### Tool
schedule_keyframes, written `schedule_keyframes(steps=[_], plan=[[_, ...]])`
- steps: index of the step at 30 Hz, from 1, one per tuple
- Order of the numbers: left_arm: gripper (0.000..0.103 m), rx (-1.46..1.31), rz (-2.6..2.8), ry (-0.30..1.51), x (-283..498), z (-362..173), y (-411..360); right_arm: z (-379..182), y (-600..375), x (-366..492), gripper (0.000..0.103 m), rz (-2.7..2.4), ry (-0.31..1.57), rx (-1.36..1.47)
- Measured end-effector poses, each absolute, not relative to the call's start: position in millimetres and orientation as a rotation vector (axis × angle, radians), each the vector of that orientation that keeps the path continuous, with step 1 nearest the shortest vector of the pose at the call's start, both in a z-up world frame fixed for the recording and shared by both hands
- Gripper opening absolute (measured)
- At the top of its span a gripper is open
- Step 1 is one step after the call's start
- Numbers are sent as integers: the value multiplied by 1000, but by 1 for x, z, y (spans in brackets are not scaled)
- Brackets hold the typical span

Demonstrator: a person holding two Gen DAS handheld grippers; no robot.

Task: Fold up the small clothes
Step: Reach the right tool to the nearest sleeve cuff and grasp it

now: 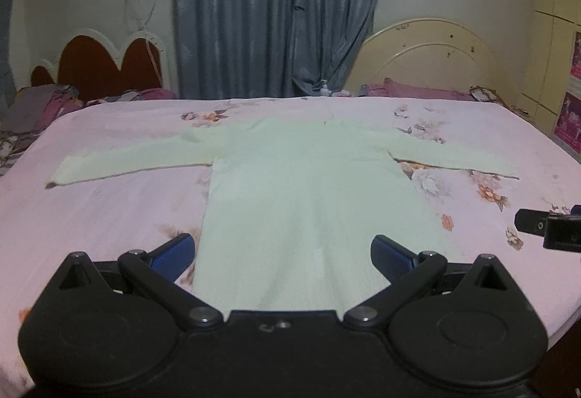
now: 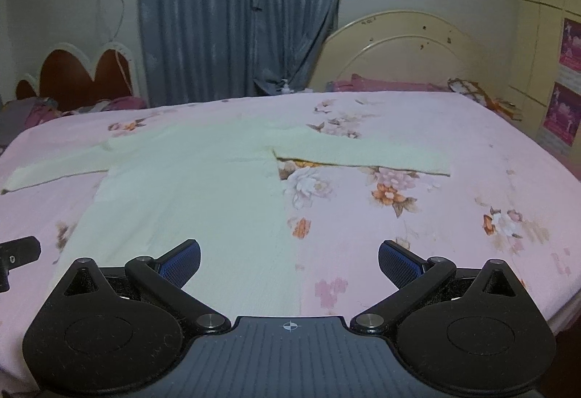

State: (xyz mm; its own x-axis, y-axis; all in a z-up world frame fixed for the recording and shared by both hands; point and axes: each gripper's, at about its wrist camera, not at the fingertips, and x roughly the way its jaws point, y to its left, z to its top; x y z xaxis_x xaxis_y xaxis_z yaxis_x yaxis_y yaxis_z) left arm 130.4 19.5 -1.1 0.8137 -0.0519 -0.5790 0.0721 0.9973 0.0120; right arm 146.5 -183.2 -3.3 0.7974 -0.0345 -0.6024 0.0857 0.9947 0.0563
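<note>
A pale green long-sleeved top (image 1: 308, 194) lies flat on the pink floral bed sheet (image 1: 109, 216), both sleeves spread out sideways and the hem nearest me. My left gripper (image 1: 283, 252) is open just above the hem, its blue pads (image 1: 174, 252) wider apart than the garment's body. In the right wrist view the same top (image 2: 189, 194) fills the left half. My right gripper (image 2: 289, 260) is open over the top's lower right edge, its right pad above bare sheet (image 2: 417, 234). Neither holds anything.
The bed's near edge runs just below both grippers. A dark red headboard (image 1: 98, 67) and a cream headboard (image 1: 428, 53) stand behind, with a blue curtain (image 1: 276, 9) between them. Pillows and bedding (image 1: 410, 91) lie at the far side. The right gripper's body (image 1: 552, 227) shows at the left view's right edge.
</note>
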Motion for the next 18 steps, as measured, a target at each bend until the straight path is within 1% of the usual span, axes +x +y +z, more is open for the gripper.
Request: schedule_keyframes(steps=[9,14,18], plan=[[103,44,-119,610,189,0,41,-1,-171,211,103,-141,644,82],[103,11,-148,623,212,-6,45,-2,-165,228,103,-160,651,53],[103,-1,-187,668,233,-14,39,-6,-169,244,103,-183,663,35]])
